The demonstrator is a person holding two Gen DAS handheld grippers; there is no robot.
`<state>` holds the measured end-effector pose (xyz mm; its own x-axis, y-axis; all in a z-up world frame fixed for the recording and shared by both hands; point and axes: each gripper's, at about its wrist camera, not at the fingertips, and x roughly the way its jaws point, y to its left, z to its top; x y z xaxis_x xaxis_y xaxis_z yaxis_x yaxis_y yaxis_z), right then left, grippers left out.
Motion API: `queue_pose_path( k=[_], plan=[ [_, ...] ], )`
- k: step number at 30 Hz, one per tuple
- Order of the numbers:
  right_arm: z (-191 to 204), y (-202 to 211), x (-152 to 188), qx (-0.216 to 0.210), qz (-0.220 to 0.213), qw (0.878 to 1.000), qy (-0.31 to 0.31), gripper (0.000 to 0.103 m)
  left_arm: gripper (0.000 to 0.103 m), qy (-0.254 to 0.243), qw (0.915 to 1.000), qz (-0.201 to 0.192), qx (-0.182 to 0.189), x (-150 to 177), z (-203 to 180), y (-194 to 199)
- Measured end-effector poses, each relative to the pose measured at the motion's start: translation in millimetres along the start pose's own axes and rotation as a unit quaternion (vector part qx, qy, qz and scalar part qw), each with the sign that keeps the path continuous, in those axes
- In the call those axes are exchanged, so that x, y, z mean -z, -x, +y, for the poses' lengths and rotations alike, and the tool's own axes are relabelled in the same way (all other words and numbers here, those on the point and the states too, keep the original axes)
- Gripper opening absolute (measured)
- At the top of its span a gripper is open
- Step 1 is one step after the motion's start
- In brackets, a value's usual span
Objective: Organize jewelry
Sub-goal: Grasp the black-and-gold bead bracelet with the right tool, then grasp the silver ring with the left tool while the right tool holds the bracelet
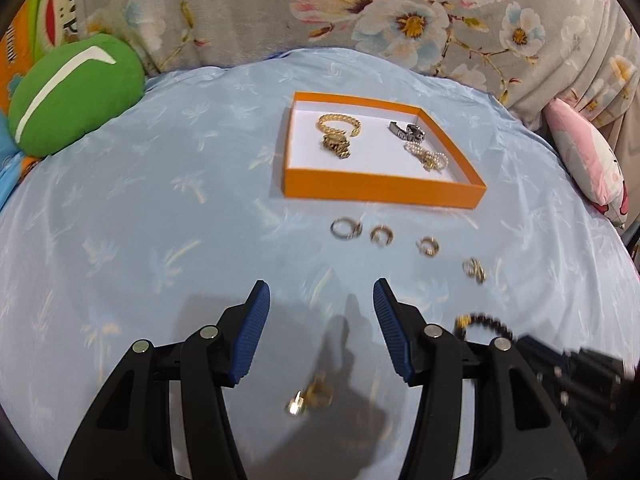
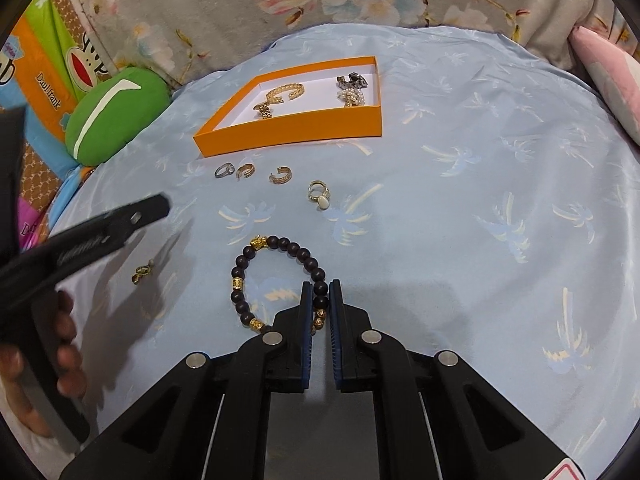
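Observation:
An orange tray (image 1: 382,190) (image 2: 288,136) on the blue cloth holds a gold bracelet (image 1: 340,122), a gold watch (image 1: 336,144), a silver watch (image 1: 406,130) and a pearl piece (image 1: 428,156). Several rings lie in a row before it, from a silver ring (image 1: 344,227) (image 2: 224,169) to a white-stone ring (image 2: 319,195). My left gripper (image 1: 320,312) is open above a small gold earring (image 1: 308,398) (image 2: 141,274). My right gripper (image 2: 321,286) is shut on a dark beaded bracelet (image 2: 276,280) lying on the cloth.
A green plush cushion (image 1: 76,94) lies at the left and a pink pillow (image 1: 588,160) at the right. A floral blanket (image 1: 360,12) rises behind the cloth. The left gripper's body and the hand holding it (image 2: 60,264) show in the right wrist view.

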<state>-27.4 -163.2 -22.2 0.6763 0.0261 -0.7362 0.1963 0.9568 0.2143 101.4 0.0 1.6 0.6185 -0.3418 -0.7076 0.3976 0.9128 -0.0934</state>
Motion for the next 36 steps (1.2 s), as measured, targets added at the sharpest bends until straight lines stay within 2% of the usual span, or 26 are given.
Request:
queue_pose_path(
  k=[7, 13, 19, 23, 29, 34, 35, 36],
  plan=[
    [-1, -1, 0, -0.005, 0.000, 1.000, -0.002, 0.007, 0.052, 0.003, 0.9998, 0.018, -0.011, -29, -8, -45],
    [0, -3, -2, -0.010, 0.001, 1.000, -0.002, 0.007, 0.052, -0.011, 0.9994, 0.031, -0.011, -32, -16, -62],
    [-1, -3, -3, -0.015, 0.001, 1.000, -0.005, 0.007, 0.048, 0.002, 0.9997, 0.025, -0.003, -34, -13, -63],
    [-1, -4, -4, -0.017, 0.001, 1.000, -0.006, 0.007, 0.040, 0.024, 0.9995, 0.021, 0.001, -34, -4, -62],
    [-1, -4, -4, -0.017, 0.001, 1.000, -0.006, 0.007, 0.037, -0.016, 0.9985, 0.029, -0.042, -33, -18, -65],
    [-1, -3, -4, -0.016, 0.001, 1.000, -0.006, 0.008, 0.037, -0.035, 0.9976, 0.032, -0.050, -33, -23, -66],
    [-1, -4, -4, -0.017, 0.001, 1.000, -0.006, 0.007, 0.035, -0.035, 0.9975, 0.032, -0.051, -33, -23, -66],
    [-1, -3, -4, -0.016, 0.001, 1.000, -0.006, 0.008, 0.029, -0.036, 0.9974, 0.032, -0.054, -33, -23, -66]
  ],
)
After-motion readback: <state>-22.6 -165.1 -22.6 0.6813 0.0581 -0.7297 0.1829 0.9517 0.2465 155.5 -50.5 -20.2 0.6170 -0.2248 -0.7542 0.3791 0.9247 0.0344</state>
